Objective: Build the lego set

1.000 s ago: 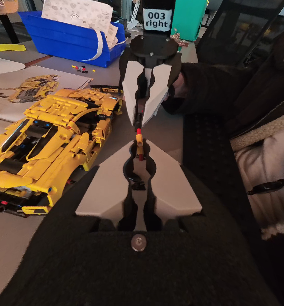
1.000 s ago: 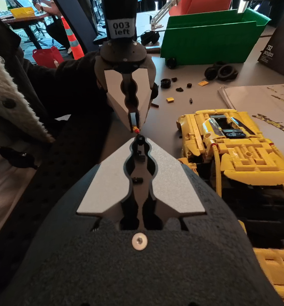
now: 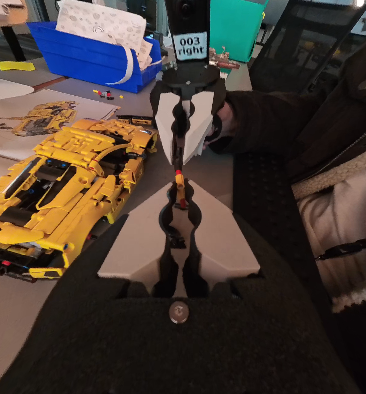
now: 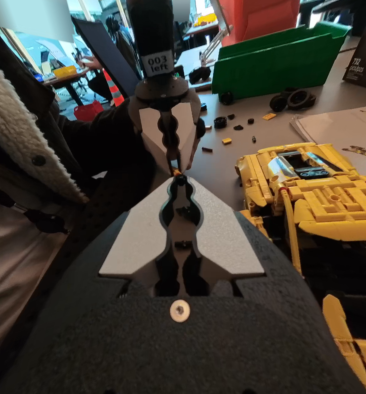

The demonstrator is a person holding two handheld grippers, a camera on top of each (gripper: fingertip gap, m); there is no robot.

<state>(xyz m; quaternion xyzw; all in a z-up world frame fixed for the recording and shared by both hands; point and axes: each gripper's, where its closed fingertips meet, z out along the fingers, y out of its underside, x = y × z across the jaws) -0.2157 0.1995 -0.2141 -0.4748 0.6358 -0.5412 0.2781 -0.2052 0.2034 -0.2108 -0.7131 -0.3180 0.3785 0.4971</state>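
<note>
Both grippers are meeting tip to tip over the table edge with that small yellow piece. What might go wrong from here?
1. The left gripper pinches the small yellow piece only at its fingertips; a push from the right gripper might twist it loose.
2. A dropped piece could land on the dark mat or in the person's lap.
3. The black part may be misaligned; contact isn't clearly visible.
</note>
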